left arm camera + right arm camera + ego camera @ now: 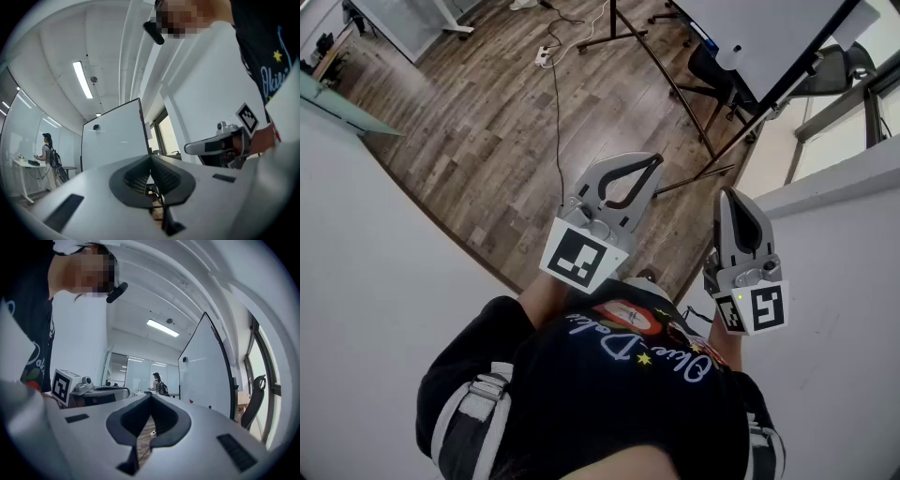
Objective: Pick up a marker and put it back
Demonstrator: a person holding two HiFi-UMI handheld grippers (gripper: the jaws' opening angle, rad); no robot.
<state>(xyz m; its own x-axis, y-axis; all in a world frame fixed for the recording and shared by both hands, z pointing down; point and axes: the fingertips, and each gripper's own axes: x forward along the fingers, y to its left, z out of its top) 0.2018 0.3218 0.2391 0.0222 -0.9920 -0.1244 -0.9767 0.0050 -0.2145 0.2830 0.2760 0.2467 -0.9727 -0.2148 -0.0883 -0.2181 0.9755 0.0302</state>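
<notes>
Standing beyond closed right gripper (150,396): distant person (159,385), unseen in head view.

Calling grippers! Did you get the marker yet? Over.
Left gripper shut, empty. Right gripper shut, empty. No marker to be made out. Whiteboard stands ahead.

The top edge cuts off the whiteboard (769,37).
</notes>
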